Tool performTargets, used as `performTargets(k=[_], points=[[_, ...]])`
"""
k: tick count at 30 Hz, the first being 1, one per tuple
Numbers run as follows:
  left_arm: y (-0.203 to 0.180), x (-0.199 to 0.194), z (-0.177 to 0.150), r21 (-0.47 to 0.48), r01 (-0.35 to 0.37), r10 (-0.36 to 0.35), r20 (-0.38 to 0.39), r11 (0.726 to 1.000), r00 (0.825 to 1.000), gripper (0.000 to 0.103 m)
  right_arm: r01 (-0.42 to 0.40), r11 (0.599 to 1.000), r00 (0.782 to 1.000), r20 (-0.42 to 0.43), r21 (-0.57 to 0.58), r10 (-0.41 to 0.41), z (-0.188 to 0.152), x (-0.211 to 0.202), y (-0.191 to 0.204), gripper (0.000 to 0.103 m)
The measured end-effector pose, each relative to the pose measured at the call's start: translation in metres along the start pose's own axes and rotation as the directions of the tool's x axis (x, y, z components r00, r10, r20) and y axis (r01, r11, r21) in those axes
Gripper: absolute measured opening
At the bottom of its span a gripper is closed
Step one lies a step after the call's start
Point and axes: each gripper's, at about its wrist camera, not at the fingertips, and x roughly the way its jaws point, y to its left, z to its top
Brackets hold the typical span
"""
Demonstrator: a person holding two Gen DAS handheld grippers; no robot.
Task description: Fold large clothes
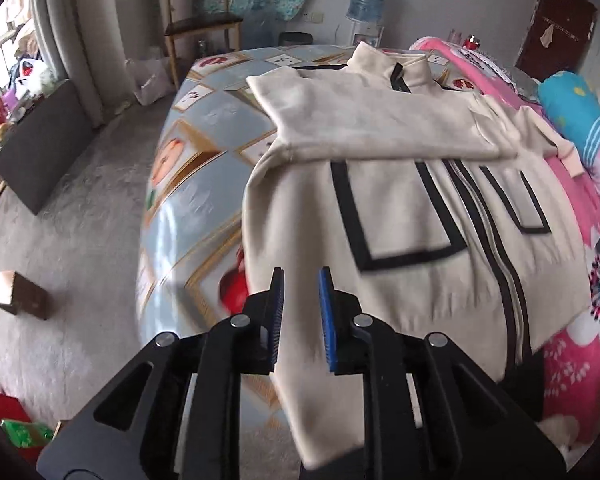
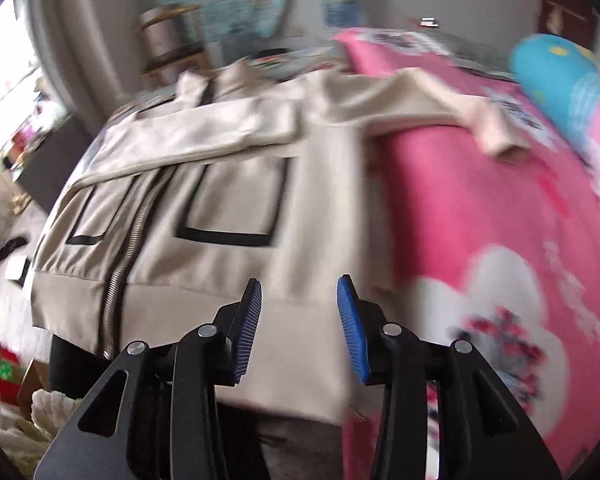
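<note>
Two grippers hover with nothing in them over a cream jacket (image 1: 400,216) spread on the bed (image 1: 204,200).
Its zipper line runs lengthwise, collar at the far end, hem at the near edge; one sleeve (image 1: 364,120) is folded across the chest. Left gripper (image 1: 300,280) stands slightly parted, right gripper (image 2: 299,286) wider, neither touching cloth.
</note>
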Motion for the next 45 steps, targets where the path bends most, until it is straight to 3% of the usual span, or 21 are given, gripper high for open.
performTargets(k=[3, 9, 10, 11, 12, 21, 24, 27, 29, 31, 34, 35, 38, 40, 41, 43, 45], points=[[0.002, 0.039, 0.029, 0.03, -0.1, 0.1, -0.031, 0.995, 0.994, 0.017, -0.039, 0.999, 0.999, -0.033, -0.028, 0.038, 0.008, 0.033, 0.023, 0.039], [0.008, 0.089, 0.056, 0.098, -0.19, 0.198, -0.082, 0.977, 0.977, 0.021, -0.075, 0.997, 0.995, -0.068, -0.009, 0.074, 0.014, 0.068, 0.041, 0.039], [0.008, 0.091, 0.058, 0.111, -0.192, 0.2, -0.07, 0.975, 0.977, 0.021, -0.072, 0.997, 0.995, -0.071, -0.008, 0.072, 0.013, 0.072, 0.041, 0.039], [0.008, 0.092, 0.06, 0.124, -0.195, 0.204, -0.065, 0.973, 0.977, 0.008, -0.068, 0.998, 0.995, -0.073, -0.007, 0.067, 0.013, 0.075, 0.042, 0.039], [0.006, 0.094, 0.062, 0.148, -0.211, 0.222, -0.061, 0.966, 0.973, 0.006, -0.06, 0.998, 0.995, -0.08, -0.005, 0.06, 0.012, 0.079, 0.041, 0.039], [0.002, 0.097, 0.053, 0.262, -0.3, 0.306, 0.019, 0.917, 0.952, 0.009, -0.04, 0.999, 0.995, -0.095, -0.006, 0.04, 0.011, 0.087, 0.036, 0.039], [0.003, 0.082, 0.052, 0.246, -0.294, 0.298, 0.024, 0.924, 0.954, 0.018, -0.031, 0.999, 0.995, -0.098, -0.019, 0.029, 0.011, 0.086, 0.036, 0.039], [-0.002, 0.061, 0.048, 0.243, -0.312, 0.305, 0.065, 0.919, 0.95, 0.019, -0.026, 0.999, 0.995, -0.098, -0.029, 0.023, 0.011, 0.086, 0.037, 0.039], [-0.01, 0.045, 0.041, 0.24, -0.264, 0.253, 0.076, 0.934, 0.965, 0.019, -0.024, 0.999, 0.995, -0.096, -0.037, 0.02, 0.01, 0.086, 0.038, 0.039], [-0.02, 0.039, 0.03, 0.24, -0.169, 0.164, 0.041, 0.956, 0.986, 0.019, -0.021, 0.999, 0.996, -0.093, -0.043, 0.017, 0.009, 0.086, 0.038, 0.039], [-0.024, 0.057, 0.01, 0.262, -0.183, 0.203, -0.051, 0.948, 0.978, 0.02, -0.029, 0.999, 0.996, -0.083, -0.036, 0.026, 0.008, 0.085, 0.036, 0.039], [-0.019, 0.055, 0.004, 0.247, -0.182, 0.193, -0.019, 0.952, 0.981, 0.023, -0.035, 0.999, 0.996, -0.082, -0.03, 0.032, 0.008, 0.085, 0.036, 0.039], [-0.003, 0.049, 0.008, 0.16, -0.196, 0.206, -0.052, 0.967, 0.977, 0.024, -0.049, 0.999, 0.995, -0.087, 0.0, 0.049, 0.009, 0.081, 0.032, 0.039], [-0.002, 0.037, 0.013, 0.12, -0.153, 0.158, -0.027, 0.981, 0.987, 0.025, -0.055, 0.998, 0.996, -0.067, 0.004, 0.056, 0.011, 0.074, 0.031, 0.039], [-0.005, 0.033, 0.014, 0.119, -0.15, 0.153, -0.017, 0.982, 0.988, 0.03, -0.054, 0.999, 0.997, -0.05, -0.002, 0.053, 0.013, 0.07, 0.033, 0.041], [-0.019, 0.026, 0.02, 0.121, -0.126, 0.127, 0.003, 0.985, 0.992, 0.042, -0.042, 0.999, 0.999, -0.029, -0.011, 0.042, 0.015, 0.066, 0.035, 0.057], [-0.036, 0.027, 0.028, 0.11, -0.064, 0.064, 0.01, 0.992, 0.998, 0.06, -0.03, 0.999, 1.0, -0.007, -0.012, 0.03, 0.019, 0.065, 0.037, 0.061]])
